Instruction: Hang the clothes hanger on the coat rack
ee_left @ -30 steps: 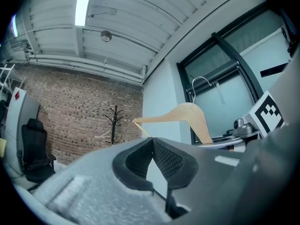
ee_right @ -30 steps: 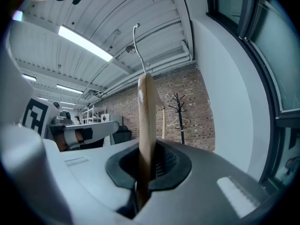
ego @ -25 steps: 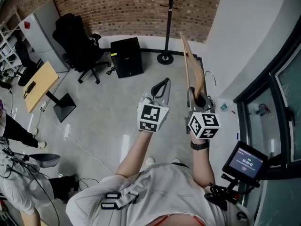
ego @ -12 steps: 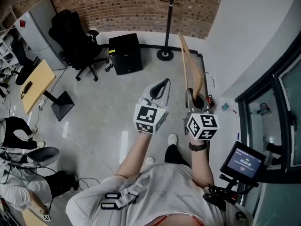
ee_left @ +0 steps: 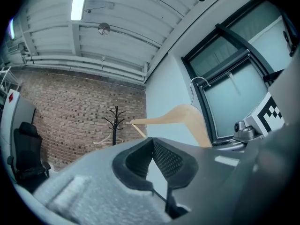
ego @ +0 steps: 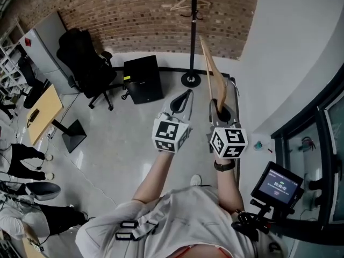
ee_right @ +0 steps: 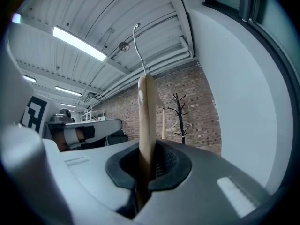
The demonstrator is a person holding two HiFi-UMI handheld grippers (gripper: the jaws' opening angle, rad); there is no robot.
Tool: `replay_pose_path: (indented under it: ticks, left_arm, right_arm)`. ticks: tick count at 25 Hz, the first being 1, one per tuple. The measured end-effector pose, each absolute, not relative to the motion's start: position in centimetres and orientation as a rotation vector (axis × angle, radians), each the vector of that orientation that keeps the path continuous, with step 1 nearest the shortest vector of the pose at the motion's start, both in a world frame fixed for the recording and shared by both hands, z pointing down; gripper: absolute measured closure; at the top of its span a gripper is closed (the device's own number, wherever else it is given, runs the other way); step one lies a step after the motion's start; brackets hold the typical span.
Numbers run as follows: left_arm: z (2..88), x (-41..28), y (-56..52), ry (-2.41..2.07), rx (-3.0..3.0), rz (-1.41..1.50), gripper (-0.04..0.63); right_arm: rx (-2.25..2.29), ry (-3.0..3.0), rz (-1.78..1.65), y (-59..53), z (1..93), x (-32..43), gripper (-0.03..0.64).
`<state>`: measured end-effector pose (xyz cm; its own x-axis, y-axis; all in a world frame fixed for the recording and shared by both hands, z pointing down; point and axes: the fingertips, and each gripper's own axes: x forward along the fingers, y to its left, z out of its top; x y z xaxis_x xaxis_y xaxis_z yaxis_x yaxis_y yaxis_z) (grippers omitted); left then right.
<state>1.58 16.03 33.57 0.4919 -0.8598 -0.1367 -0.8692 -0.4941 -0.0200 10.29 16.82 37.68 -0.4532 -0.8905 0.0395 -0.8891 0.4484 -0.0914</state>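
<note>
- While I read the head view, my right gripper [ego: 219,107] sits nearest me, well short of the coat rack [ego: 193,31]; its jaws are clenched on one arm of the wooden clothes hanger [ego: 211,71], and in the right gripper view the wood fills the gap between the pads.
- My left gripper [ego: 186,94] is just beside it, on the side away from the white wall [ego: 290,42]; its tips meet with nothing between them, so it is closed and empty.
- Rising tilted out of the right jaws, the hanger carries its wire hook [ee_right: 137,46] uppermost; its far end points toward the coat rack but is apart from it, touching no peg.
- Left of the coat rack's round base [ego: 190,80] a black box [ego: 143,71] stands on the floor; further left of the rack is a black office chair [ego: 86,58].
- Farthest from me, the coat rack stands upright just in front of the brick wall [ego: 123,15]; another pale hanger [ego: 185,4] hangs from its pegs.
</note>
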Motion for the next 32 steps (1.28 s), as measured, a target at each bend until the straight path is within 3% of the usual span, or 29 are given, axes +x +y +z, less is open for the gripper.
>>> replay_pose_path:
  ticks: [16,22,32]
  left_arm:
    - [40.4,6.1,2.0,1.700,-2.674,0.048,0.595]
    - [44.6,8.5,-8.1,1.685,-2.690,0.044,0.595]
    - [39.4,5.6,-28.0,1.551,-2.693,0.157,0.595]
  right_arm:
    - [-1.757,2.610,-0.216,1.4,42.8,19.0,0.611]
    - [-1.759,2.613,-0.178,-7.2,46.1,20.3,0.611]
    - [-1.828,2.561,-0.043,-26.3,41.3,16.5,0.611]
